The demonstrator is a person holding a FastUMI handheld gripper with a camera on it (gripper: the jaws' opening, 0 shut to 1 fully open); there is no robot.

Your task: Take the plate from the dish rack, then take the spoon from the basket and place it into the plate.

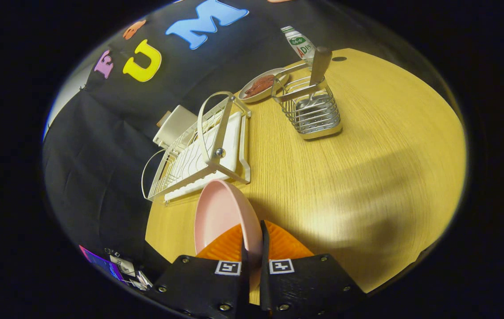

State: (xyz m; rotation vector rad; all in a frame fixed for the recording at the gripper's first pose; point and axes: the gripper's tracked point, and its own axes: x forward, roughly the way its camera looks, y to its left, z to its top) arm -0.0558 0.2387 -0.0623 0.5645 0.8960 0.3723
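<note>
Pink and glossy, the plate [220, 212] stands on edge between the two fingers of the gripper [253, 241], its rim pinched from both sides so that the fingers are clenched on it. The plate is held clear of the white dish rack [201, 150], which lies just beyond it on the pale wooden table [367, 177]. The rack's curved wire handle [209, 110] arches over its slotted tray, and its near corner sits just beside the top of the plate's rim; whether the two touch cannot be told.

Farther along the table, well apart from the fingers, a wire basket [316, 110] stands upright with the spoon [320, 66] in it, handle up and leaning slightly, the bowl visible through the wires at the bottom. Just behind the basket rests a small oval dish [260, 86] holding something reddish-brown. A bottle [299, 43] with a green and white label stands near the far edge of the table, beside the spoon's handle. A light-coloured box [174, 126] sits behind the rack, against the dark cloth wall.
</note>
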